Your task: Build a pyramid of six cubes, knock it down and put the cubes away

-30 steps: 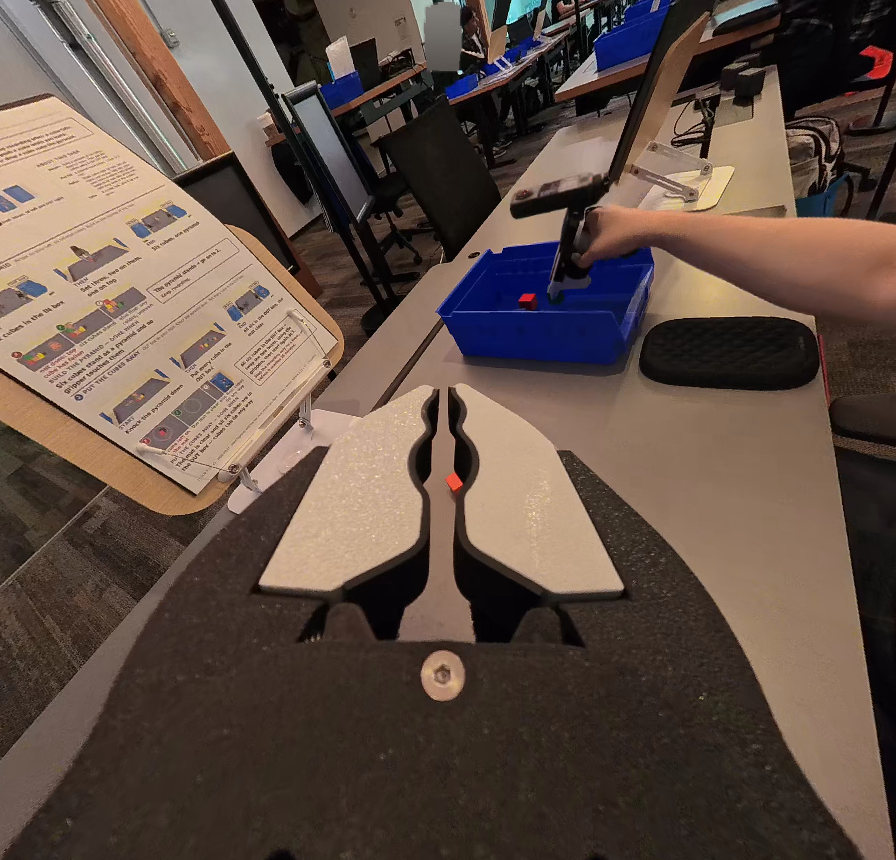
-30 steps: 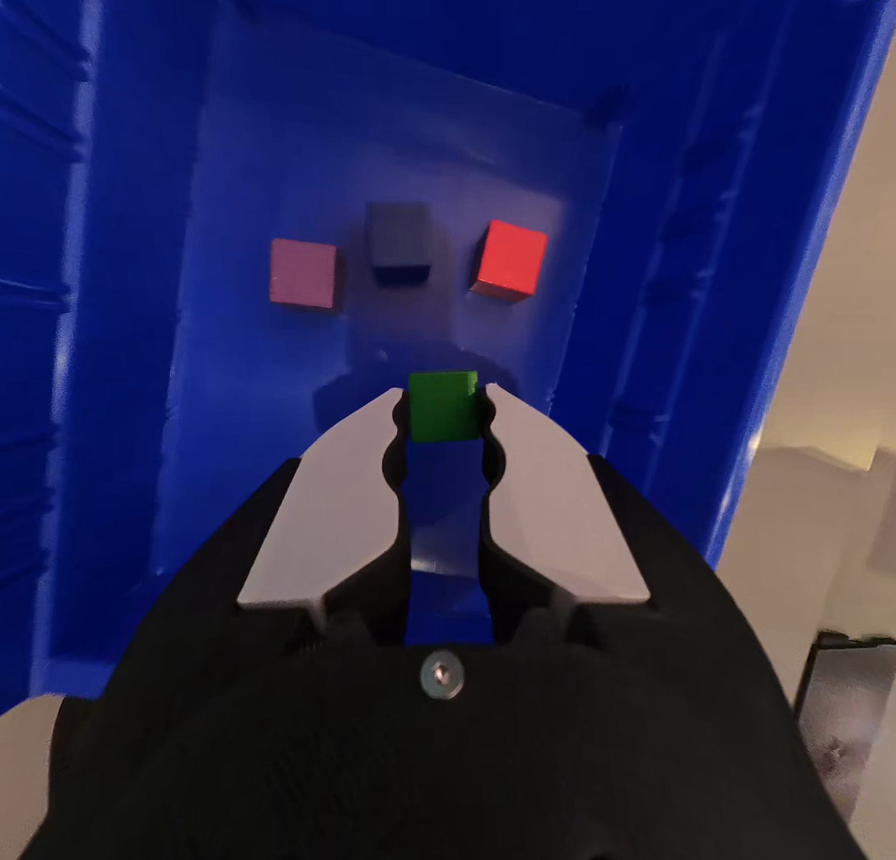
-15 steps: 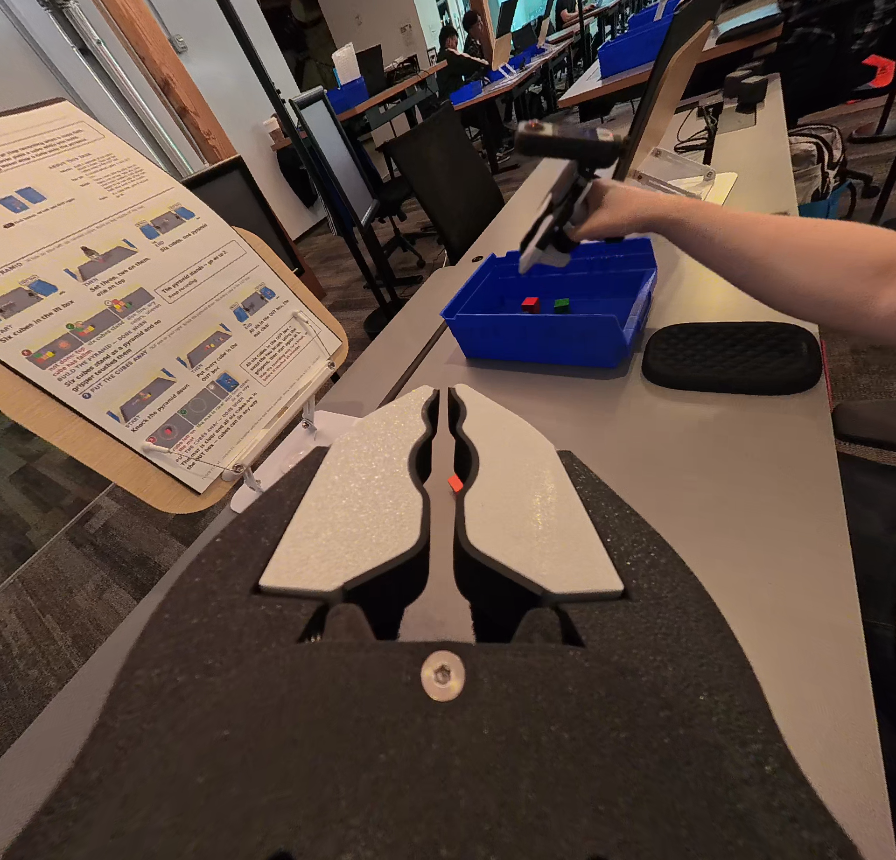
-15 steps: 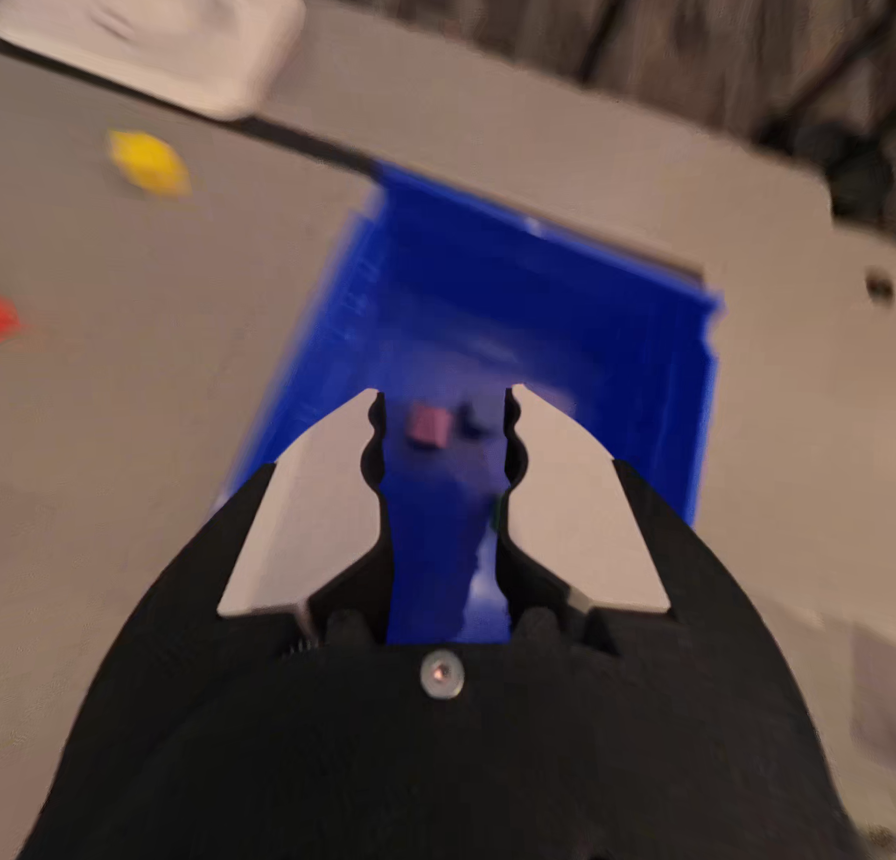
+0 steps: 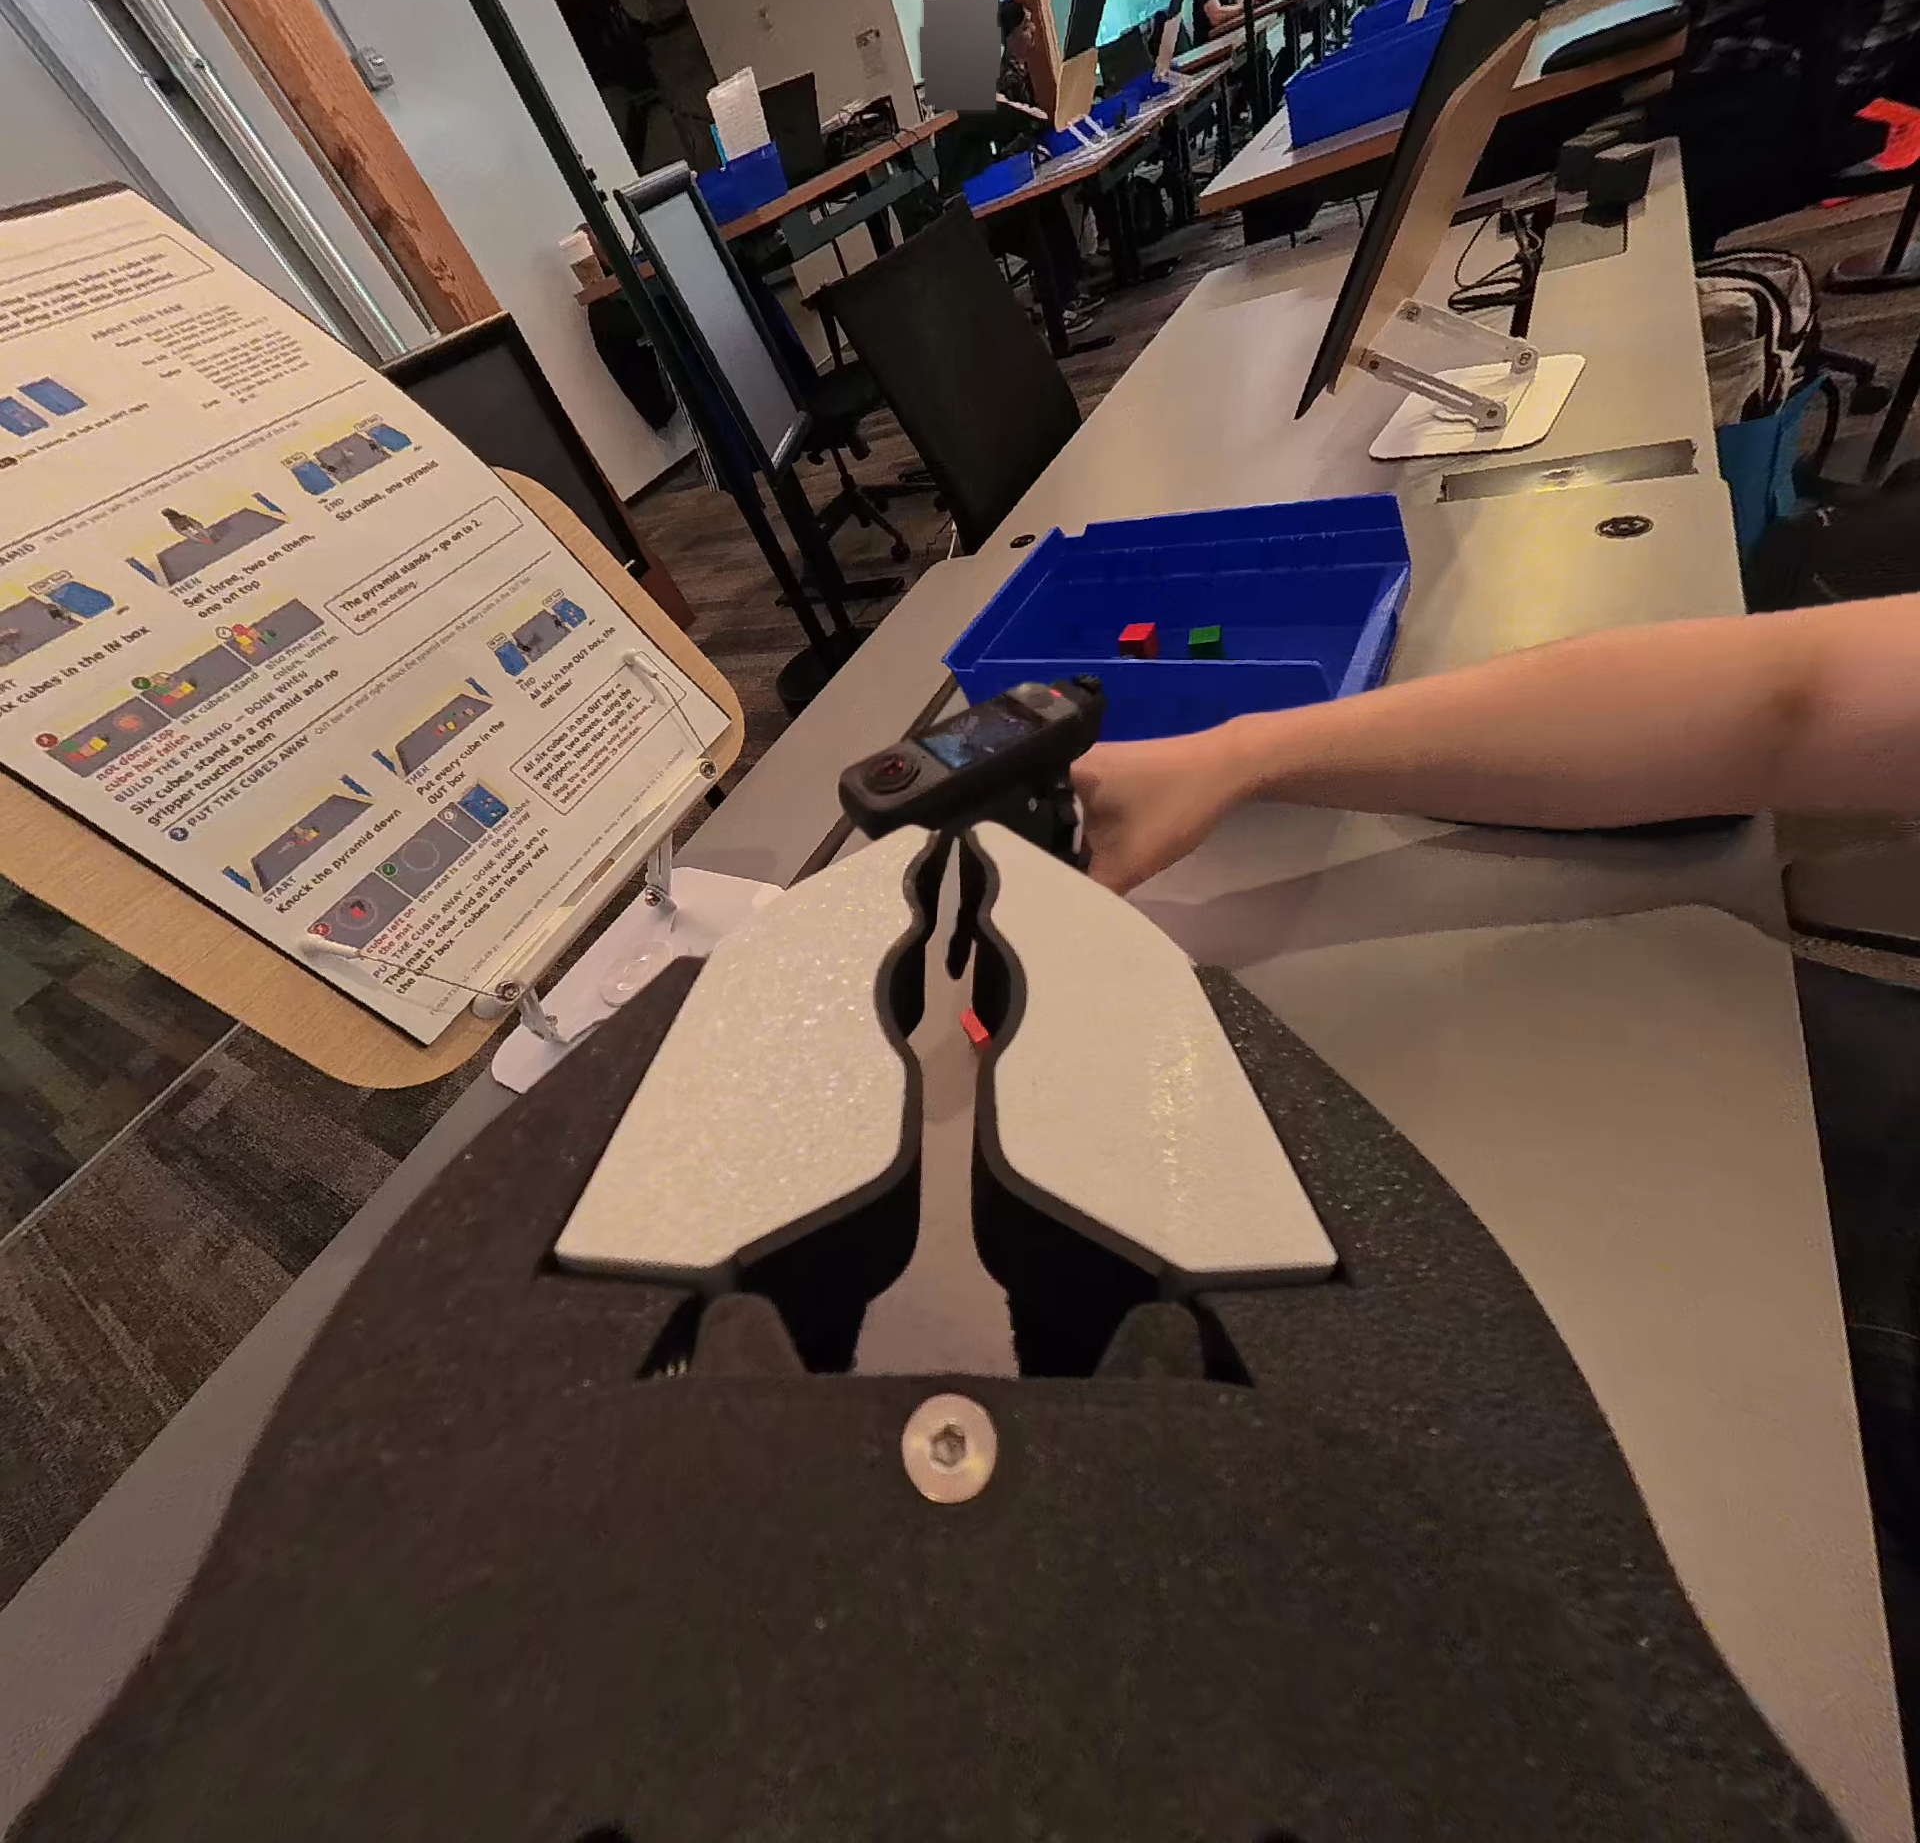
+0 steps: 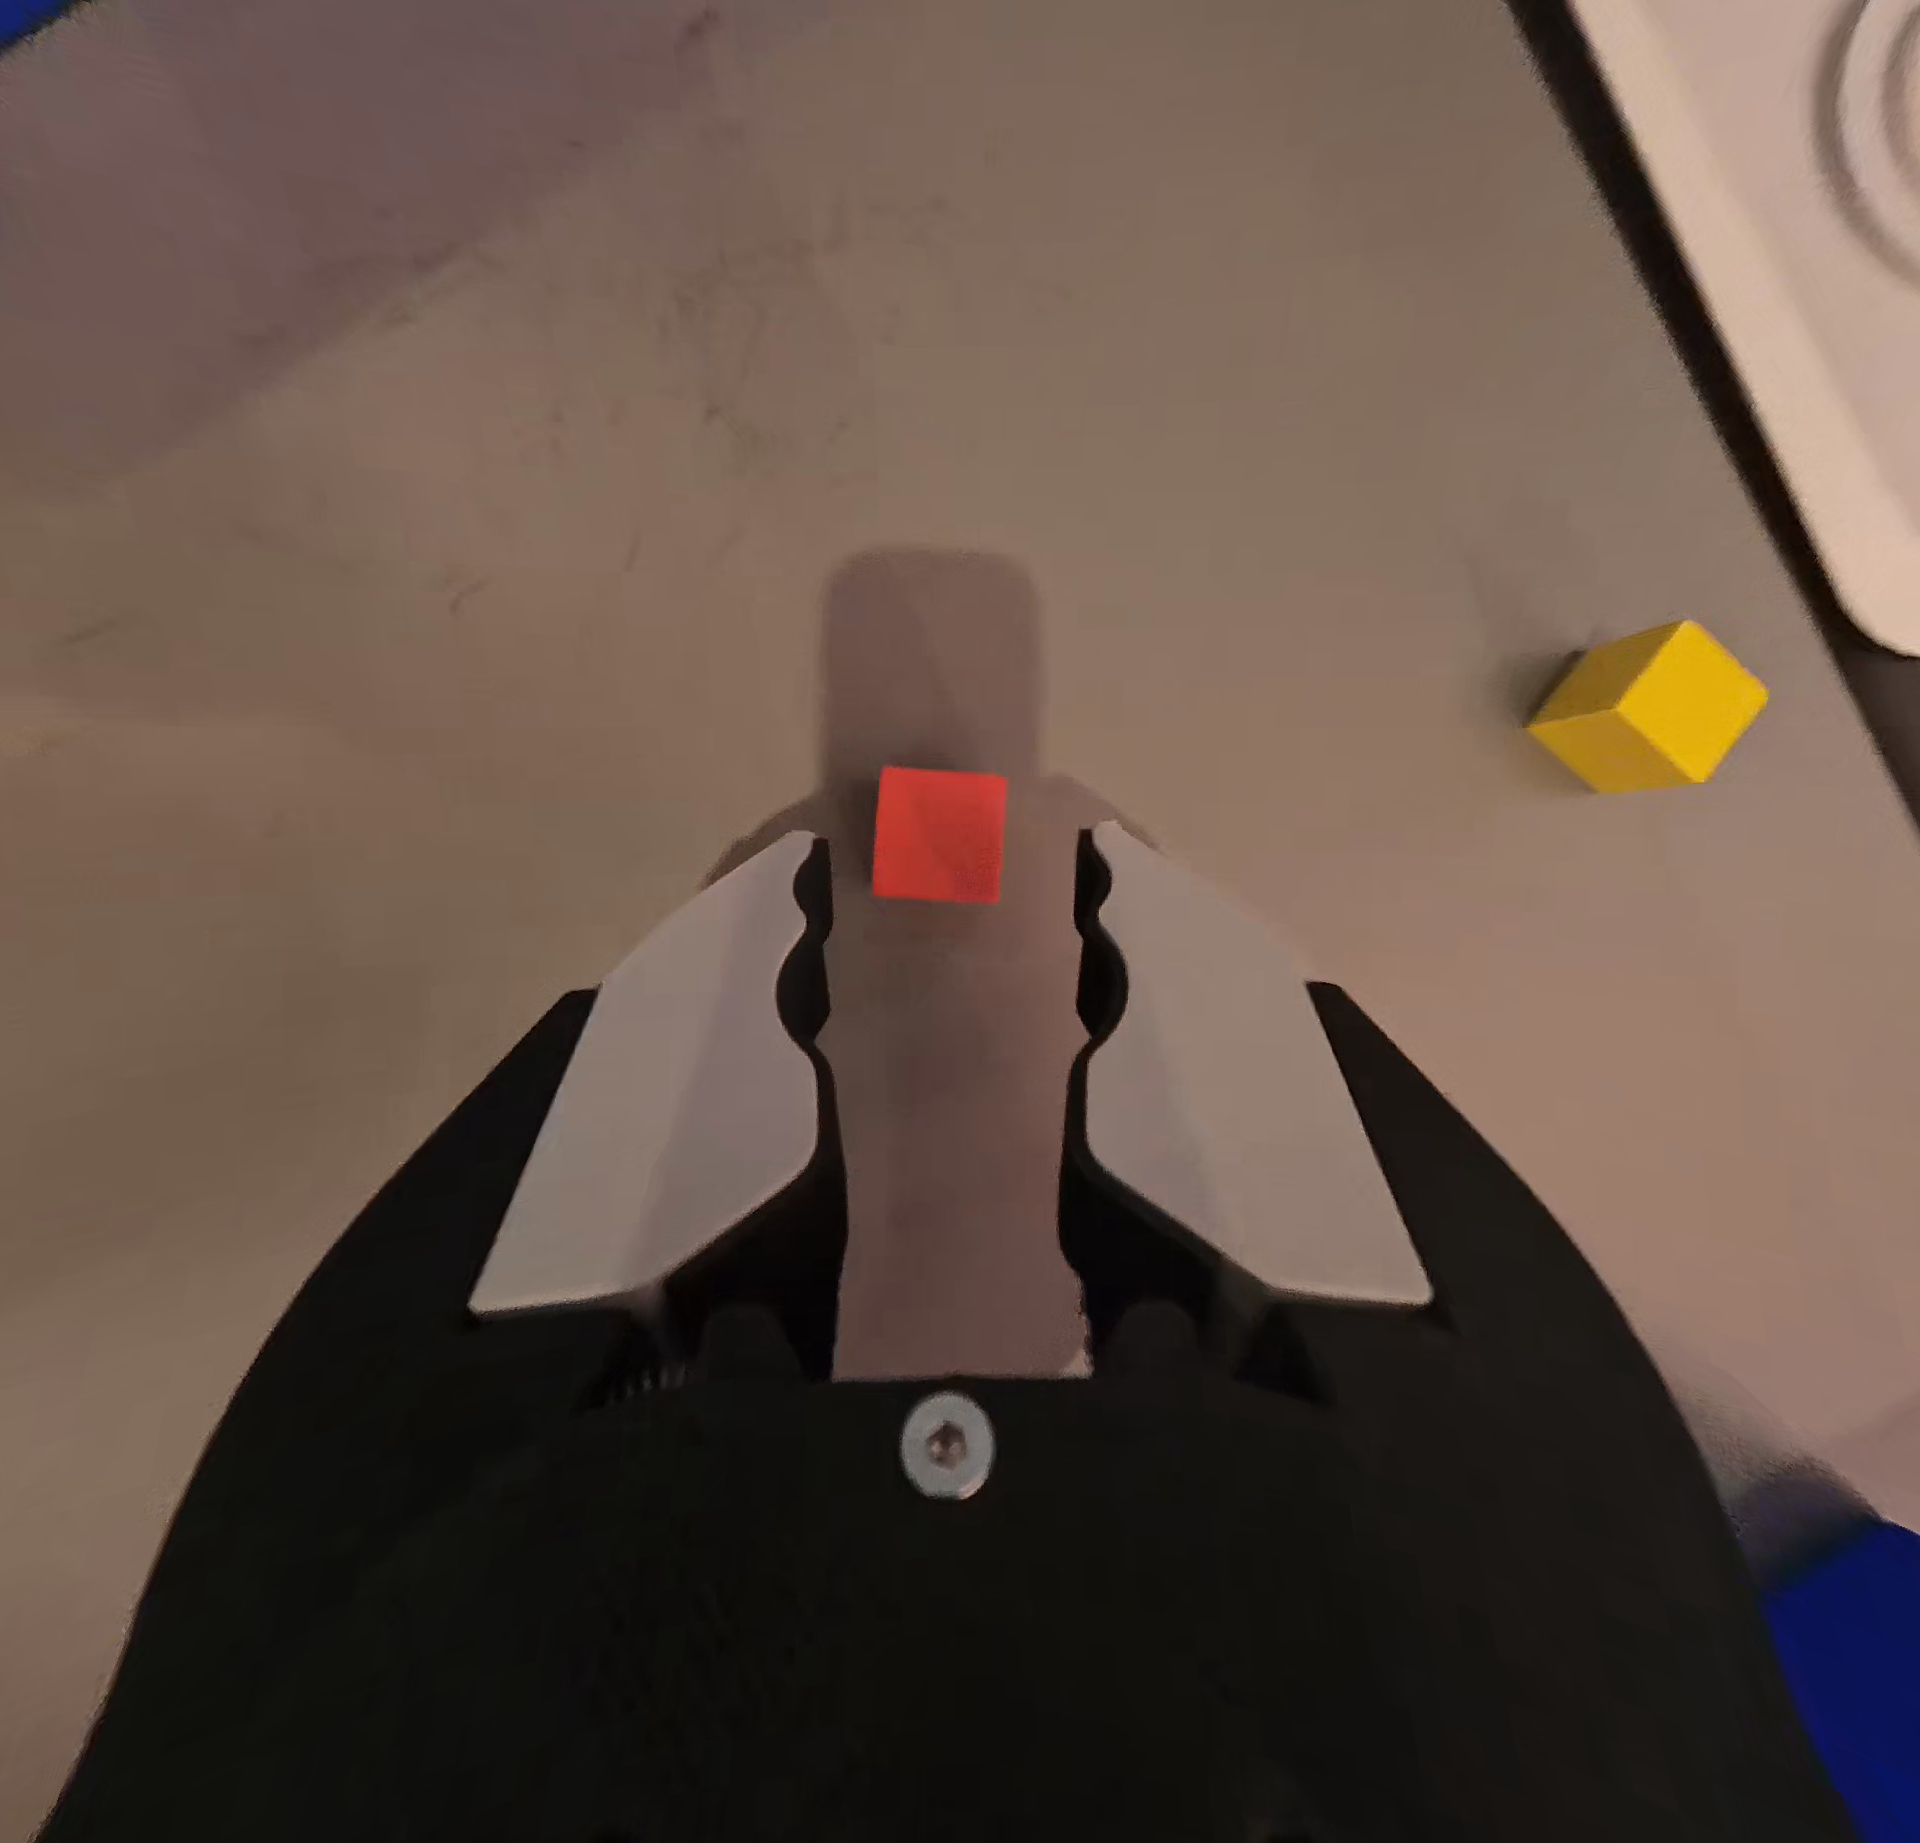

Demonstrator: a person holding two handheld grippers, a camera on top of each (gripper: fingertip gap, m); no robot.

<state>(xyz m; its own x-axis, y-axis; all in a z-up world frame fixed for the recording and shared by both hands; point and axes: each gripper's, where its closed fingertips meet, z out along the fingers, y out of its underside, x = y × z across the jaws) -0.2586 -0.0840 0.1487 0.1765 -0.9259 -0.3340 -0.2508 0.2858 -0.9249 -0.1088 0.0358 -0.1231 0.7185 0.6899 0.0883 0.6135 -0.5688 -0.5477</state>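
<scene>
In the right wrist view my right gripper (image 6: pixel 951 835) is open and points down at the grey table (image 6: pixel 520 443). An orange-red cube (image 6: pixel 940 835) lies at its fingertips, untouched. A yellow cube (image 6: pixel 1647 707) lies on the table to the right. In the left wrist view my left gripper (image 5: pixel 948 843) is empty, its fingers closed to a narrow slit. The same orange-red cube (image 5: pixel 974 1026) shows through the slit. The hand-held right gripper (image 5: pixel 961 952) hovers just above it. The blue bin (image 5: pixel 1060 692) behind holds a red cube (image 5: pixel 1138 638) and a green cube (image 5: pixel 1204 640).
An instruction board (image 5: pixel 312 650) on a white stand (image 5: pixel 623 972) stands at the table's left edge; its base also shows in the right wrist view (image 6: pixel 1818 235). A person's forearm (image 5: pixel 1507 723) crosses from the right. A tilted panel on a stand (image 5: pixel 1455 380) is behind the bin. Across from one pair of fingers to the other is roughly 35 centimeters.
My right gripper let go of the green cube in the blue bin, lifted out and came back down over the orange-red cube on the table. My left gripper has not moved.
</scene>
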